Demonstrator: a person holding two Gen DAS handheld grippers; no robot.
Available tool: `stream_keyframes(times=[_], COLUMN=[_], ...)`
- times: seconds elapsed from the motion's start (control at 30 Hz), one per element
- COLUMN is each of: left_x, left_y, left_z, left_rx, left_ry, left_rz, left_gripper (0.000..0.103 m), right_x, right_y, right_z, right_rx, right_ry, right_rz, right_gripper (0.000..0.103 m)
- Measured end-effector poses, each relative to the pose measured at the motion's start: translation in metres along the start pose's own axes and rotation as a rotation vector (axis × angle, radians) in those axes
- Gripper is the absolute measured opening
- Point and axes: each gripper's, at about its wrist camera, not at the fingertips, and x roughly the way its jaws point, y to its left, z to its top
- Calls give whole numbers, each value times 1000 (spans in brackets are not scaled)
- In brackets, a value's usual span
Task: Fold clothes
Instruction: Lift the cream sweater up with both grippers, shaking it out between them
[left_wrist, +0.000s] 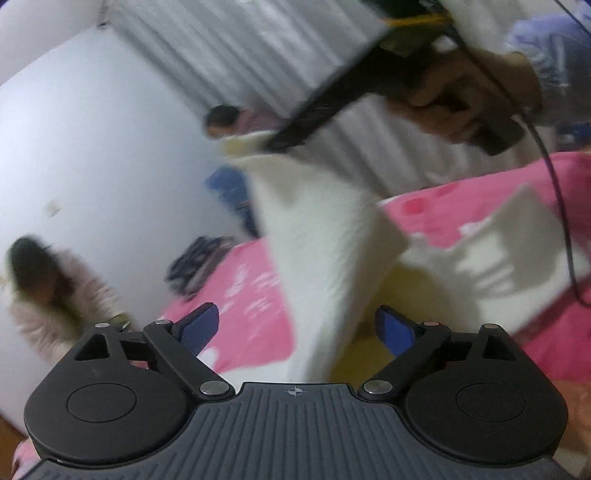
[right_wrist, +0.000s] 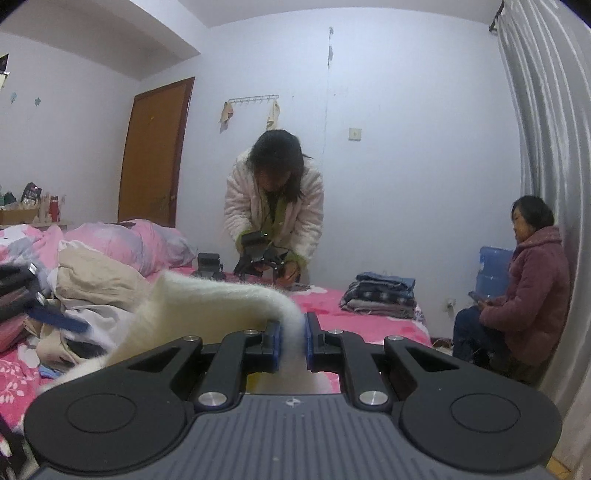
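On my left, I am seeing the left gripper with its blue pads standing wide apart and nothing pressed between them; the white fluffy garment is hanging just ahead of the gap, blurred, draping down towards the pink bedspread. Further along in that view, the other gripper is reaching in from the upper right, held in a hand with a pale blue sleeve, and it is lifting the top edge of the garment; the rest of the white cloth is lying spread on the bed to the right.

Through the right wrist camera, going from the left, I am looking at a heap of unfolded clothes piled on the bed beside pink pillows; the garment is running from that side in a long band across to the right gripper, whose jaws are nearly closed and pinching the cloth between the blue pads. Beyond it a person in a pale quilted coat is bending over another handheld device at the far edge of the bed; a folded stack of dark clothes is sitting on the bedspread further right; a seated person in a mauve jacket is resting by the grey curtain.
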Motion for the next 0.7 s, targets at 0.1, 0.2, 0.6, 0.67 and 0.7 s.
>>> stream_keyframes(times=[0.1,0.2,0.6,0.67,0.7], left_x=[23,13,-86,-105,-113], left_y=[-2,15,105,111,113], left_z=[0,0,77,93,101], left_rx=[-24,-106,-201,-194,-187], left_ry=[41,6,-111,-143,-156], left_rz=[21,90,410,446,460], left_gripper=[7,6,6,6,6], right_x=[3,2,-44,-52,-57], right_y=[-1,1,1,5,6], right_z=[-2,-3,80,96,106], right_rx=[-17,-67,-111,-136,-145], right_ry=[-5,-11,-160,-200,-218], right_rz=[-6,-41,-44,-58,-64], right_gripper=[13,13,13,13,13])
